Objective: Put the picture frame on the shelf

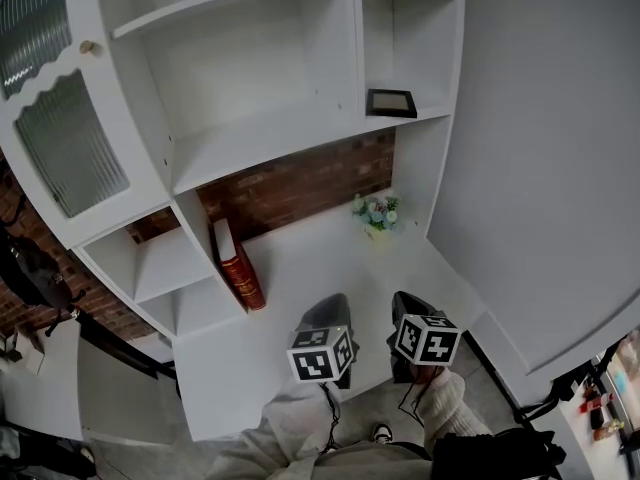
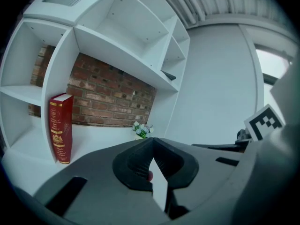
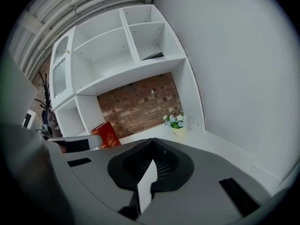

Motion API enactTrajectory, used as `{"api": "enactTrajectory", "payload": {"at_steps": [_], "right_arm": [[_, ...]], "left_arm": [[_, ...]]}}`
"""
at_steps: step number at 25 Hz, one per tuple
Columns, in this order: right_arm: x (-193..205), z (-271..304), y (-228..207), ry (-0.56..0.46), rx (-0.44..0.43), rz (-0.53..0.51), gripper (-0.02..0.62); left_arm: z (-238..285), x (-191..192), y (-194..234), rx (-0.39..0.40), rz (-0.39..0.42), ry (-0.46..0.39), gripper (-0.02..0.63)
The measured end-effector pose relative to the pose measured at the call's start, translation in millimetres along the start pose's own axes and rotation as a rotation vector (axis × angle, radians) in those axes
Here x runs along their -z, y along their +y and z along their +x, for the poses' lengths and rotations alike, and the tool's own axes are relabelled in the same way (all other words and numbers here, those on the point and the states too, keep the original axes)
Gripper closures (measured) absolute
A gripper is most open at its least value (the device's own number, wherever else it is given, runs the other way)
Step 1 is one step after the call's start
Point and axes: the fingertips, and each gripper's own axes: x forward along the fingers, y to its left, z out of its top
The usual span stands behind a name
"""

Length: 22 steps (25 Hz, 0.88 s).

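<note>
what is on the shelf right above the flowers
A dark picture frame sits on that shelf, in the narrow right-hand compartment, apparently lying flat. Nothing else shows on it. The patch of shelf under the frame is covered.

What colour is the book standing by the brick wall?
The book is red with gold print, clearest in the left gripper view.

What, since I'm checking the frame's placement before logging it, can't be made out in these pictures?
- Picture frame: its picture is too small in the head view; the shelf board hides most of it in both gripper views.
- Red book: spine print too small to read, left gripper view.
- Coloured items, head view's lower right: tiny, cut off by the edge.
</note>
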Motion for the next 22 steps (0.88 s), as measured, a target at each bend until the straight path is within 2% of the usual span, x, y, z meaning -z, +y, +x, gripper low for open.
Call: {"api": "enactTrajectory", "payload": {"at_steps": [9, 22], "right_arm": [[-4, 5, -3, 0.017, -0.032, -0.031, 0.572], [9, 1, -14, 0.053, -0.021, -0.011, 0.572]], "left_arm": [[10, 3, -3, -0.027, 0.016, 0.013, 0.598], [6, 8, -4, -0.042, 0.017, 0.021, 0.598]]}}
